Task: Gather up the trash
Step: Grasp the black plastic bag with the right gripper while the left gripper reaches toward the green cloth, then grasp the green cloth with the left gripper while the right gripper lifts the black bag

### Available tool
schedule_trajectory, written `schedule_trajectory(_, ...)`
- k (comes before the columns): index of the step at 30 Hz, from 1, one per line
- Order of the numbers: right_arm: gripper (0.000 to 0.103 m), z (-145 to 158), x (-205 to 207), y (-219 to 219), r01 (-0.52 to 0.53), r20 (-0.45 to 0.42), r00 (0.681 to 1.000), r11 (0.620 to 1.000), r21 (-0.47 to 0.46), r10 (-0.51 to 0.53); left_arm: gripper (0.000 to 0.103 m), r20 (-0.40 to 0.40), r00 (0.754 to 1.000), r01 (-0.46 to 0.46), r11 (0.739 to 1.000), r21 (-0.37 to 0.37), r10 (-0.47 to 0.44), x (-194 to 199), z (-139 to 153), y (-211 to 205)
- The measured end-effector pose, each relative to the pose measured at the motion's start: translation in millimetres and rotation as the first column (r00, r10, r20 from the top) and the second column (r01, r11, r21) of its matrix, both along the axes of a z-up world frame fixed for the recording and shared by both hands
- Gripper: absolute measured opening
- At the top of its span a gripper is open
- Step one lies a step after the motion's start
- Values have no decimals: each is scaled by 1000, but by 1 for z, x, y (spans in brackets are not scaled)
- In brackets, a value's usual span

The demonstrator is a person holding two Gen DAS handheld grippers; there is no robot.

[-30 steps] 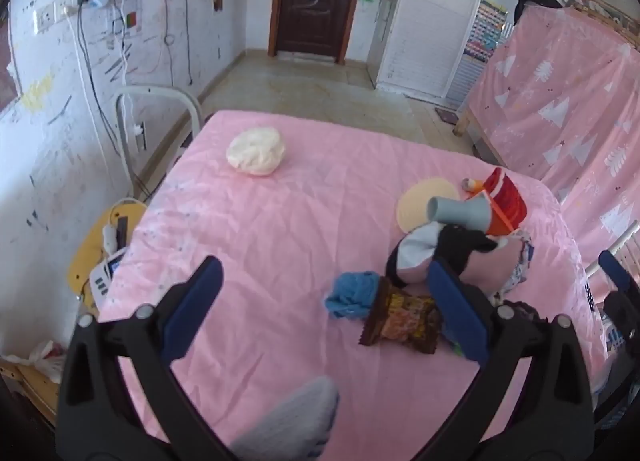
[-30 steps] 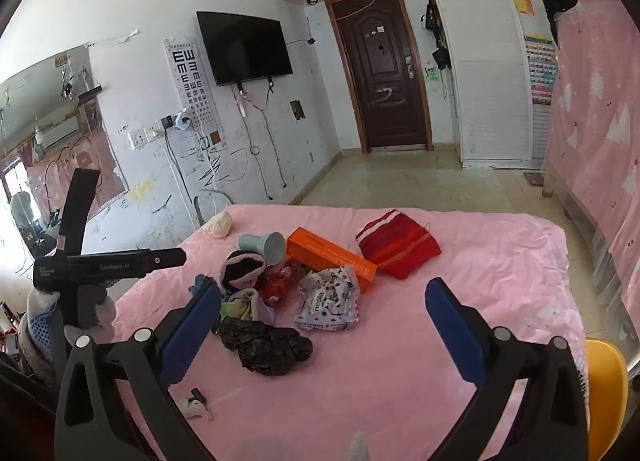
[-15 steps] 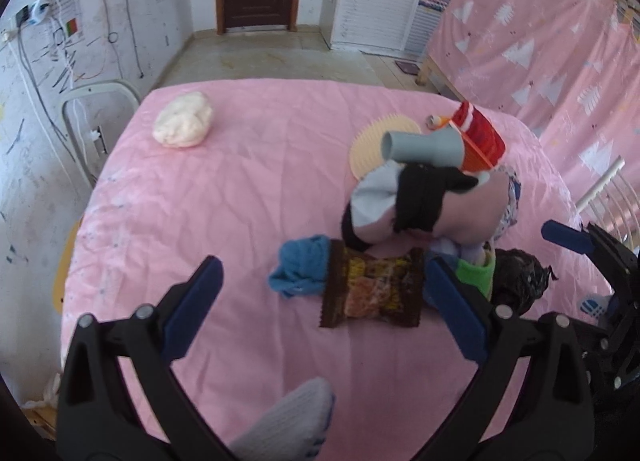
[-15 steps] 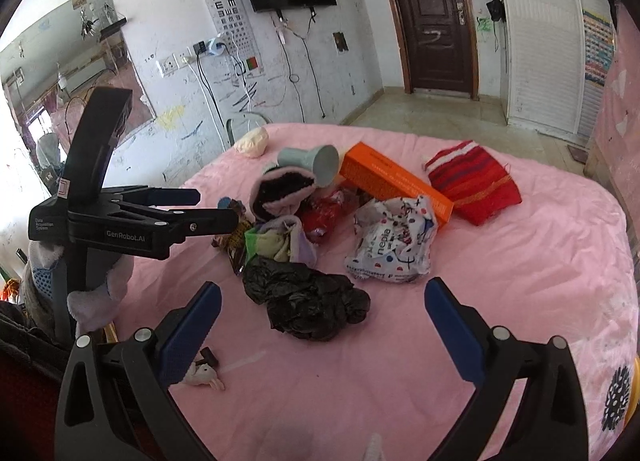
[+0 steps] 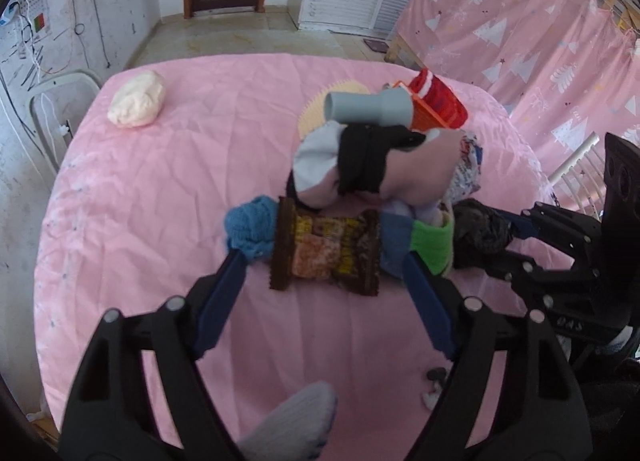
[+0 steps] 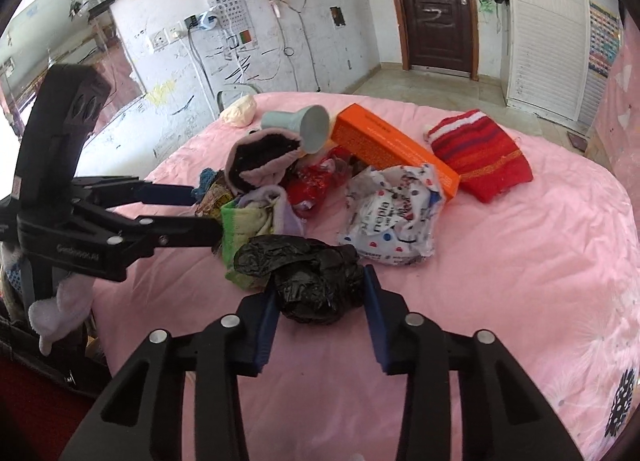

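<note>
Black plastic bag [image 6: 308, 277] is being bracketed, not yet pinched, by the parted right gripper [image 6: 320, 301], while beside it the snack wrapper [image 5: 326, 251] is being straddled by the parted left gripper [image 5: 324, 261]; nothing is being shown as collected.

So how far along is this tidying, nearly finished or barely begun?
Barely begun, it seems: nothing looks collected. The right tool brackets a crumpled black bag, the left tool a brown snack wrapper; neither is lifted. The spotted wrapper and orange box lie on the pink bedspread.
</note>
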State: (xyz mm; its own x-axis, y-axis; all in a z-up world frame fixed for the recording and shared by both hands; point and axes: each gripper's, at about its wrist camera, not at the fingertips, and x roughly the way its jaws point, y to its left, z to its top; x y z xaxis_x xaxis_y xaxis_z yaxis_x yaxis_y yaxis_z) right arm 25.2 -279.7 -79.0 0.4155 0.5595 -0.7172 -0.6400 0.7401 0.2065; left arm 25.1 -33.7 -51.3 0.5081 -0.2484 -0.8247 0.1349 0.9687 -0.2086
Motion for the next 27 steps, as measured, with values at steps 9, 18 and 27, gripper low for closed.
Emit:
schedule_trajectory(9,26,6,9,-25,38,22,999,999,38,-38,77,9,999,43,999,-4,-43,-14,10,-14)
schedule_trajectory(18,27,12,7,-48,64,41,997,994,93,-68,77,36,988,153,988,7,-153,-6,20,-52)
schedule_trajectory(27,27,27,-1,-84,114,73,989,982,154,-126,33,-45,992,119,990,76,-116,20,-3,-79)
